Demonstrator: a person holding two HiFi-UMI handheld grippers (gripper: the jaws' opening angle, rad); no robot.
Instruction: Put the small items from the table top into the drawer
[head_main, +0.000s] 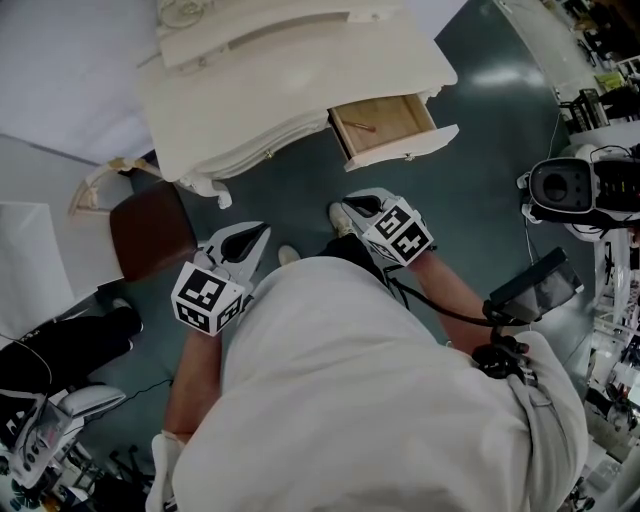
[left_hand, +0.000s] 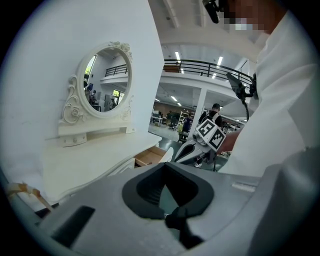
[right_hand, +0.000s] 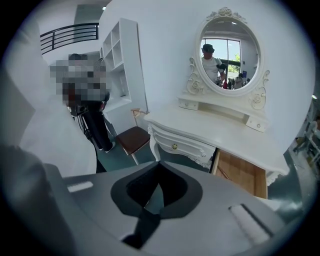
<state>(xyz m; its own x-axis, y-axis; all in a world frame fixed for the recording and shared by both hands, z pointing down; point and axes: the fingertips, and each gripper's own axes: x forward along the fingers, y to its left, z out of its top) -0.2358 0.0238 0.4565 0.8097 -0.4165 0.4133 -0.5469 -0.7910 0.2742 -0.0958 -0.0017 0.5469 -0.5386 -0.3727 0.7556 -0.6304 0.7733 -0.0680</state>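
The white dressing table (head_main: 290, 75) has its right drawer (head_main: 385, 125) pulled open, and a thin stick-like item (head_main: 360, 126) lies on the wooden bottom. That drawer (right_hand: 240, 172) also shows in the right gripper view, below the table top (right_hand: 225, 135), on which I see no small items. My left gripper (head_main: 250, 240) and right gripper (head_main: 362, 205) are held close to the person's body, above the floor and short of the table. Both are shut with nothing between the jaws. The left gripper (left_hand: 164, 165) faces the table's side; the right gripper (right_hand: 159, 164) faces its front.
A brown-seated chair (head_main: 150, 230) stands left of the table. An oval mirror (right_hand: 230, 47) rises at the table's back. A camera rig (head_main: 580, 190) stands at the right, and dark equipment (head_main: 60, 350) lies on the floor at the left. A white shelf (right_hand: 120, 60) stands against the wall.
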